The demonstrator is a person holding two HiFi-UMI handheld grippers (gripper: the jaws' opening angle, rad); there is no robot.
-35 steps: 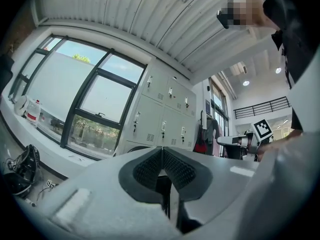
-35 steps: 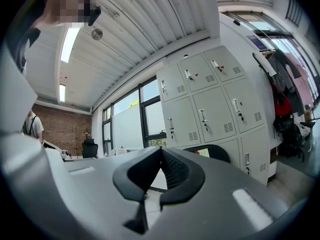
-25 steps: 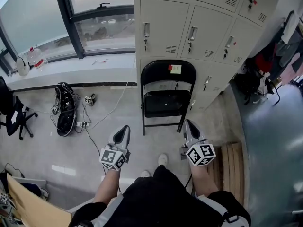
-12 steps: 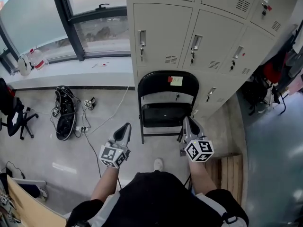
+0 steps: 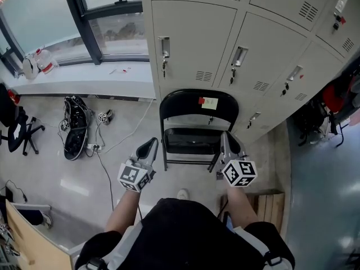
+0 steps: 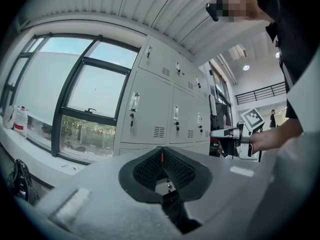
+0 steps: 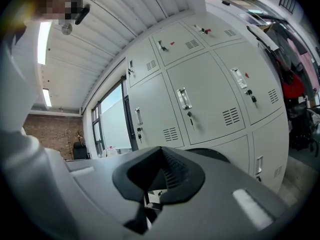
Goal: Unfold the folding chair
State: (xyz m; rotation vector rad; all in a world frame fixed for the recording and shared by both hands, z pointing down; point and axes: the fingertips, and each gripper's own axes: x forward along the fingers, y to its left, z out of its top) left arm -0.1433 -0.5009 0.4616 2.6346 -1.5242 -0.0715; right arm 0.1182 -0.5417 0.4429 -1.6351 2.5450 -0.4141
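Paint looks slick on the stiff black steel folding chair; I'd grip its backrest rim. My left fingers and right fingers are clenched, empty.

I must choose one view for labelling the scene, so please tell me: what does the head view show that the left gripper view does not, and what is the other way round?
Only the head view: the black folding chair in front of the lockers, the cables lying to its left, and the wooden pallet.

Only the left gripper view: the ceiling with its lights, and a close look at the left gripper, jaws shut with nothing between them.

Both: the grey lockers, the window and the right gripper.
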